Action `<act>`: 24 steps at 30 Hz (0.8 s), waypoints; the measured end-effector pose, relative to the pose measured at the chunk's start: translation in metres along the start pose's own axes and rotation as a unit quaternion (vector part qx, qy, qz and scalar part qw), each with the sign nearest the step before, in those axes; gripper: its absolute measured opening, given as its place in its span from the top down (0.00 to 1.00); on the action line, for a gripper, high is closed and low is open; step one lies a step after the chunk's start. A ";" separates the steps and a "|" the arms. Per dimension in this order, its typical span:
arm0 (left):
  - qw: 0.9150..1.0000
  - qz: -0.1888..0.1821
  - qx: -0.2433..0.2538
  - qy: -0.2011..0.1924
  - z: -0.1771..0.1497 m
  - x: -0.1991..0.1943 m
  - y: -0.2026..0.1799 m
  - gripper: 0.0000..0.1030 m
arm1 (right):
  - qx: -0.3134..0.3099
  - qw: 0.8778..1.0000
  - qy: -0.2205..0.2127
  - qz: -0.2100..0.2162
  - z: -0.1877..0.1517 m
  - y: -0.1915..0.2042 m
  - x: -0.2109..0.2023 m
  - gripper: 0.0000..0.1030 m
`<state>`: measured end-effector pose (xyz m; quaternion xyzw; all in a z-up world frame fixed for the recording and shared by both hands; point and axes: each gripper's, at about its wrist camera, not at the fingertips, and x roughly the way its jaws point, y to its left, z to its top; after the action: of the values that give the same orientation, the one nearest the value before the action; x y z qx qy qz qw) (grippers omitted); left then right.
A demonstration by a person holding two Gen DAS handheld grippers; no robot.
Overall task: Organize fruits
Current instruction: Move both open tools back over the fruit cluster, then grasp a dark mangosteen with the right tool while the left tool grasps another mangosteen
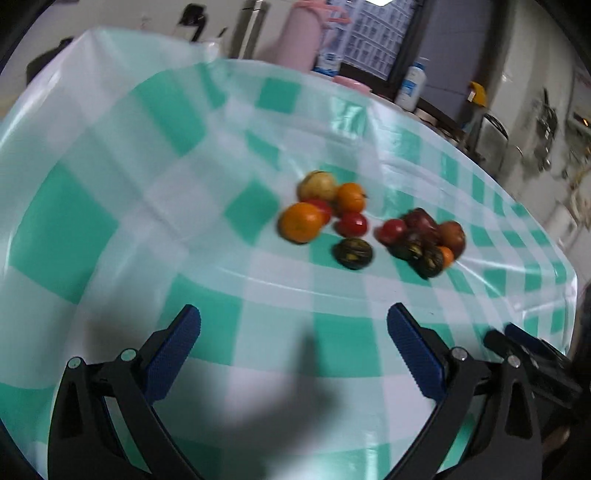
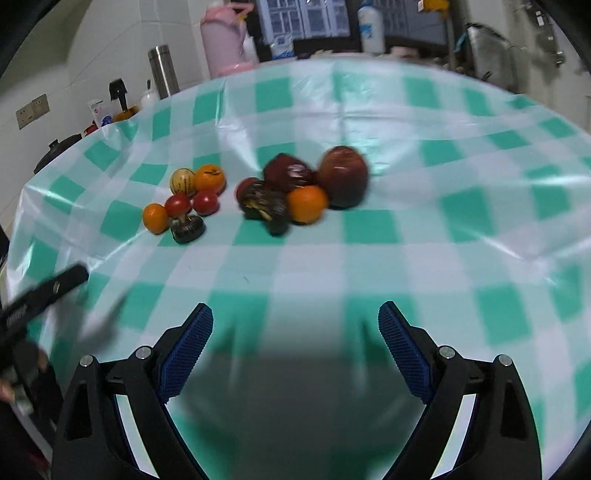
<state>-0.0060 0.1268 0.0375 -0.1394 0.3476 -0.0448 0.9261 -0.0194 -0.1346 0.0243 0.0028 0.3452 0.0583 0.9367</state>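
Note:
Two heaps of fruit lie on the green-and-white checked tablecloth (image 1: 229,325) (image 2: 424,258). The left heap holds an orange (image 1: 300,227) (image 2: 155,218), a second orange (image 1: 350,197) (image 2: 209,178), two red tomatoes (image 1: 352,224) (image 2: 205,202), a yellow striped fruit (image 1: 317,184) (image 2: 182,180) and a dark green fruit (image 1: 352,253) (image 2: 187,229). The right heap has a big dark red apple (image 2: 343,175) (image 1: 452,236), a purple-red fruit (image 2: 290,171), dark green fruits (image 2: 264,203) (image 1: 428,260) and a small orange (image 2: 306,204). My left gripper (image 1: 293,321) and right gripper (image 2: 295,317) both stand open and empty, well short of the fruit.
Behind the table's far edge stand a pink flask (image 2: 221,44) (image 1: 301,33), a steel flask (image 2: 163,70), a white bottle (image 2: 371,27) (image 1: 412,86) and a window. The other gripper shows at the frame edge in each view (image 1: 532,354) (image 2: 40,295).

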 end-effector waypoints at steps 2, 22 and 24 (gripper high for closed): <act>1.000 -0.005 -0.004 0.011 0.001 0.002 -0.004 0.02 | -0.004 1.000 0.009 -0.003 0.017 0.007 0.026 0.15; 1.000 -0.013 -0.005 0.028 -0.011 0.013 -0.010 0.02 | -0.050 0.996 0.069 0.004 0.056 0.012 0.094 0.45; 1.000 -0.012 -0.003 0.027 -0.013 0.012 -0.011 0.02 | -0.055 0.996 0.069 0.002 0.060 0.015 0.100 0.49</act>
<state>-0.0049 0.1110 0.0236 -0.1453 0.3705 -0.0586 0.9155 0.0930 -0.1064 0.0056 -0.0522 0.4052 0.0789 0.9093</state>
